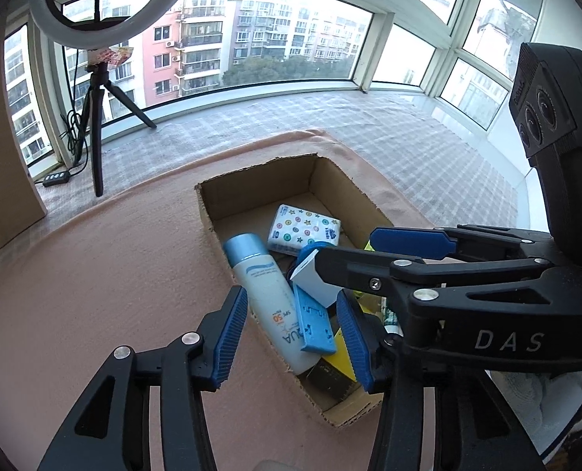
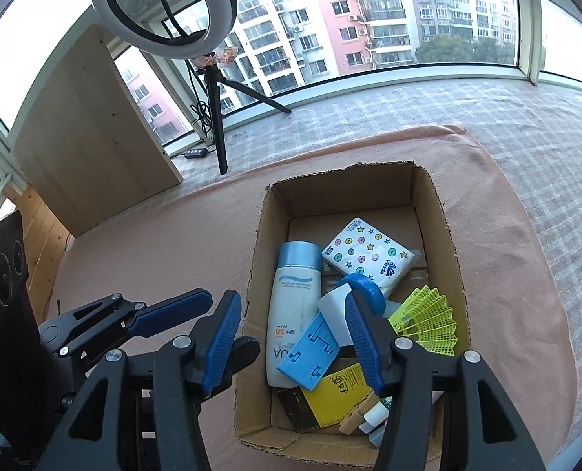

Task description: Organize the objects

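Note:
An open cardboard box [image 1: 212, 212] [image 2: 444, 235] stands on a pink cloth. Inside lie a white sunscreen bottle [image 1: 267, 294] [image 2: 294, 306] with a blue cap, a star-printed tissue pack [image 1: 302, 231] [image 2: 369, 259], a flat blue plastic piece [image 1: 314, 325] [image 2: 310, 349], a white block [image 2: 334, 314], a blue round lid [image 2: 363, 286], a yellow-green shuttlecock [image 2: 428, 322], a yellow booklet [image 2: 338, 396] and a wooden clothespin [image 2: 355, 416]. My left gripper [image 1: 292, 337] hovers open over the box's near left wall, holding nothing. My right gripper [image 2: 292, 337] [image 1: 345, 247] is open above the box's contents, also empty.
The pink cloth [image 1: 94, 274] covers the surface around the box, and a checkered cover [image 2: 526, 125] lies beyond it. A ring light on a black tripod [image 1: 98, 125] [image 2: 216, 117] stands at the back left by the windows. A pale wooden board [image 2: 94, 137] leans at the left.

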`<state>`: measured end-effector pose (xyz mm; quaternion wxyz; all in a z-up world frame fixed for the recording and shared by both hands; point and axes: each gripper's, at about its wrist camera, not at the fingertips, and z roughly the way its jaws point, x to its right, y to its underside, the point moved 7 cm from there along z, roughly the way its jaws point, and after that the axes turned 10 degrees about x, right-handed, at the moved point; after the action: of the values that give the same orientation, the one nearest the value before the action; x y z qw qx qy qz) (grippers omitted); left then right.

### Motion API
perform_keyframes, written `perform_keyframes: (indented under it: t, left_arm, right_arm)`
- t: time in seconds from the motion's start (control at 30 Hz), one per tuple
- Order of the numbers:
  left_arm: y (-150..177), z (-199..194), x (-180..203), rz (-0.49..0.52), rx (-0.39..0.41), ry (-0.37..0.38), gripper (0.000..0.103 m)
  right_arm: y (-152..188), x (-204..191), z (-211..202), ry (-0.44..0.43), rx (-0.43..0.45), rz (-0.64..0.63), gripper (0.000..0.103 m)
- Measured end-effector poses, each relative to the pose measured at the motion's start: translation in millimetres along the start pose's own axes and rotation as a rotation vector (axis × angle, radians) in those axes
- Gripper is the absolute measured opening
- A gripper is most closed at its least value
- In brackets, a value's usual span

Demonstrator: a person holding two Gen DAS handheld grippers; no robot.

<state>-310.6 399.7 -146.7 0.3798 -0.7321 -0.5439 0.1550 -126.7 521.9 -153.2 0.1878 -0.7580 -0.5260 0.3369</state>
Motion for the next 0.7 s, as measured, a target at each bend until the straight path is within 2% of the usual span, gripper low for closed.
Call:
perform_keyframes:
  t: [0.2, 0.23, 0.3, 0.53, 0.7]
  left_arm:
    - [15.6, -31.2, -27.5, -0.029, 0.004, -0.04, 0.053]
    - [19.2, -39.0, -33.1, -0.034, 0.009, -0.052, 0.055]
    - [26.3, -52.8, -42.9, -0.047, 0.019, -0.076, 0.066]
    - [59.0, -108.4, -86.1, -0.103, 0.036, -0.164, 0.074]
    - [75.5, -154.6, -120.2, -0.145, 0.068, -0.241, 0.083]
  right_arm:
    - [11.7, -20.2, -10.9, 0.002, 0.014, -0.01, 0.054]
    - [13.2, -23.9, -12.5, 0.001, 0.017, -0.01, 0.055]
    - [17.5, -33.8, -15.7, -0.005, 0.022, -0.009, 0.057]
    - [37.2, -76.1, -28.1, 0.005, 0.045, -0.054, 0.062]
    - [53.9, -111.9, -31.7, 0.002, 0.051, -0.091, 0.066]
